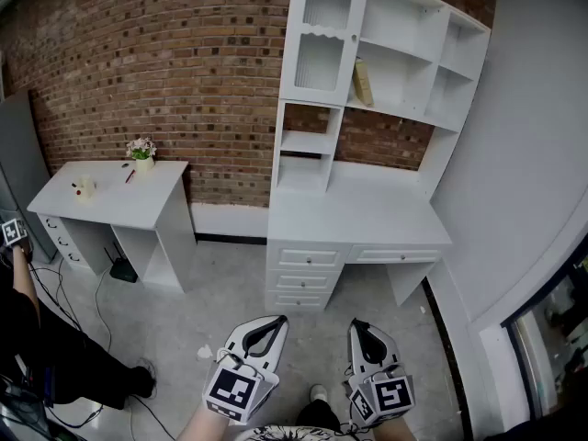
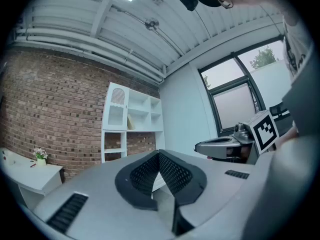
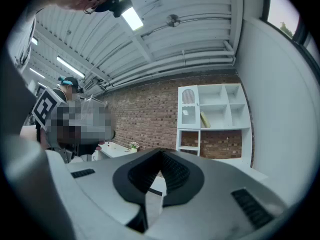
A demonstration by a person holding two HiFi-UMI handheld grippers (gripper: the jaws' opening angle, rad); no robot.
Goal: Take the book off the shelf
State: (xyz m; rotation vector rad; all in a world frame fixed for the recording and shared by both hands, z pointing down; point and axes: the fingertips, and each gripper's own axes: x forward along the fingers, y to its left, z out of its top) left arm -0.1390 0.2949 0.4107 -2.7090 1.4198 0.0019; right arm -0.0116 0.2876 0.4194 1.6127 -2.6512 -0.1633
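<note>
- Head view: left gripper (image 1: 273, 322), right gripper (image 1: 360, 326) low; book (image 1: 363, 83) leaning in shelf (image 1: 404, 108), far ahead of both.
- Left gripper view: left fingers (image 2: 142, 174) pressed together, empty; book far beyond, up-left.
- Right gripper view: right fingers (image 3: 175, 173) closed, empty; book far beyond, up-right.

Studio-like study room: brick wall (image 1: 165, 62), white desk (image 1: 358, 219), shelving (image 1: 404, 58), industrial ceiling (image 2: 95, 19).

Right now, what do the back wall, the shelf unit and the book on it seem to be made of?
Back wall: bare red-brown brick, matte, with pale mortar lines. Shelf unit: probably white painted or laminated board, given smooth flat panels; which one is unclear. Book: presumably paper with a tan cover, leaning in its compartment; finish too small to tell.
</note>
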